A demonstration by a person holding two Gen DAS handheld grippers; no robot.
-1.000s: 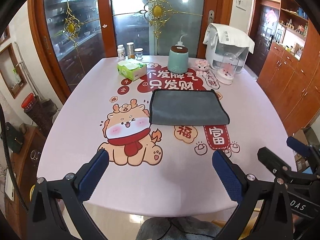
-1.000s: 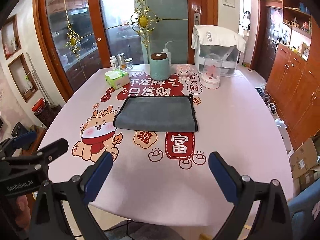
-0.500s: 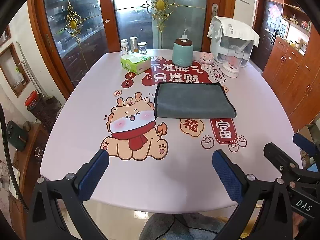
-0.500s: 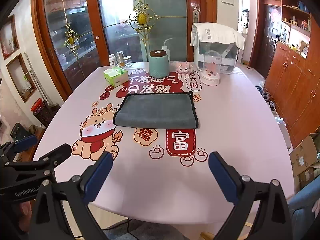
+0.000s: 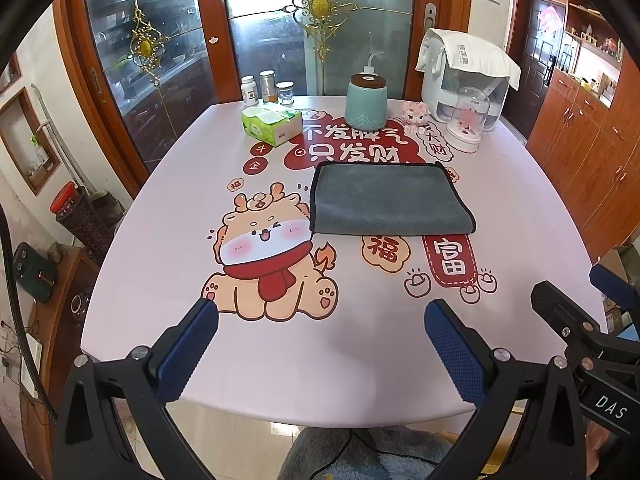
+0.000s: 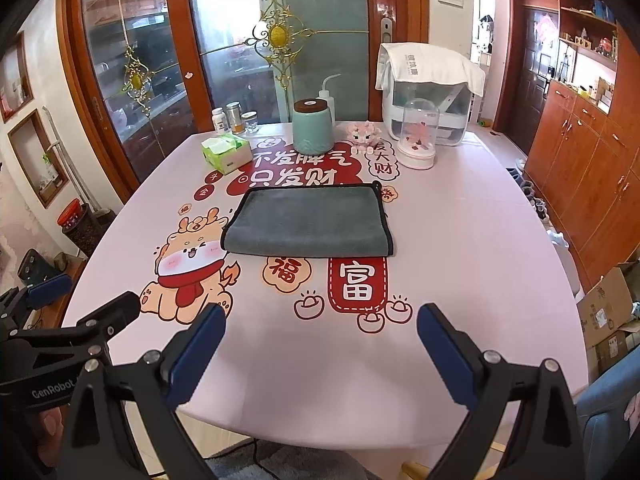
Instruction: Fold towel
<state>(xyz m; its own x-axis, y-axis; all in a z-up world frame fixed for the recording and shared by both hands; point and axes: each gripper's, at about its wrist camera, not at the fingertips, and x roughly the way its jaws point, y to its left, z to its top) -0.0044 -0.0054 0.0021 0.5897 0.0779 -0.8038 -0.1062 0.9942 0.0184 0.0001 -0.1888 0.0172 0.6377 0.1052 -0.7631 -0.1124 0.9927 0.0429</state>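
Note:
A grey towel (image 5: 386, 200) with a black hem lies folded flat in the middle of the pink printed table (image 5: 160, 248); it also shows in the right wrist view (image 6: 308, 222). My left gripper (image 5: 320, 316) is open and empty, hovering over the near table edge, well short of the towel. My right gripper (image 6: 320, 320) is open and empty, also near the front edge and apart from the towel. The right gripper shows at the right of the left wrist view (image 5: 576, 312), and the left gripper at the left of the right wrist view (image 6: 76, 312).
At the far side of the table stand a green tissue box (image 5: 272, 124), three small jars (image 5: 266, 88), a teal canister (image 5: 366, 100), a pink toy (image 5: 416, 112), a glass dome (image 5: 468, 120) and a covered white appliance (image 5: 466, 76). Wooden cabinets (image 6: 580, 152) line the right.
Both grippers have drawn back and risen a little from the table, so the towel looks farther away. The towel has not moved. Both grippers stay open.

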